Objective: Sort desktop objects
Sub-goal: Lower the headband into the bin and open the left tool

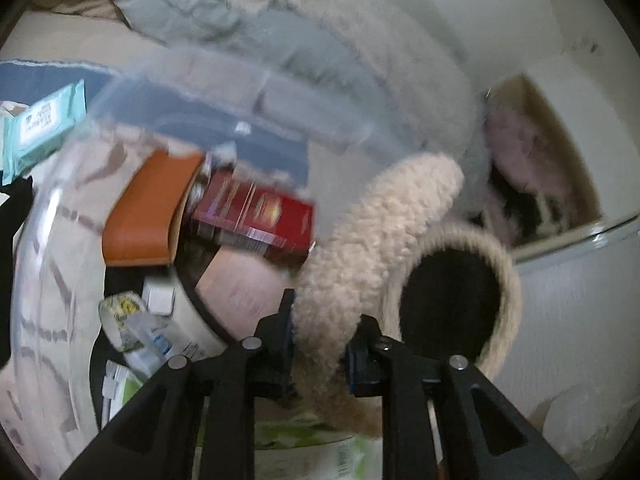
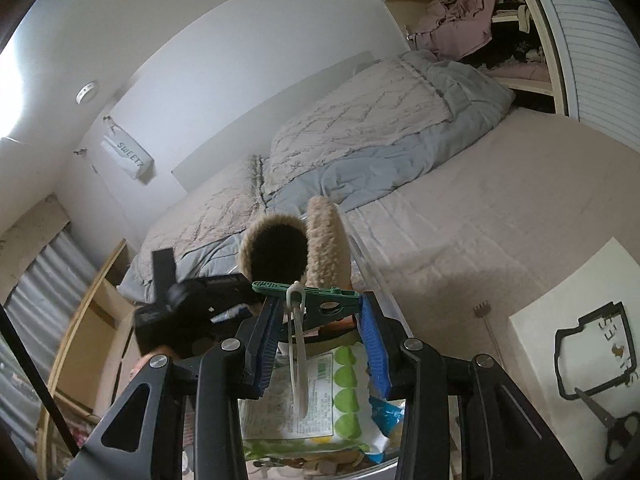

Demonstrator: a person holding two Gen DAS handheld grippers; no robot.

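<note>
My left gripper (image 1: 320, 344) is shut on a beige fleece earmuff headband (image 1: 360, 248), with its black ear pad (image 1: 452, 304) to the right. It holds it above a clear plastic bin (image 1: 52, 280). The earmuffs also show in the right wrist view (image 2: 304, 240), with the left gripper (image 2: 188, 316) below them. My right gripper (image 2: 316, 304) is shut on a green clothes peg (image 2: 320, 294) with a white hook (image 2: 298, 356), above a green-dotted snack bag (image 2: 320, 396).
The bin holds an orange case (image 1: 148, 208), a red box (image 1: 256, 216), a tape roll (image 1: 120, 320) and a small bottle (image 1: 148, 344). A teal wipes pack (image 1: 40, 128) lies at the left. A bed (image 2: 440, 208) fills the background. Scissors (image 2: 612, 428) lie at the right.
</note>
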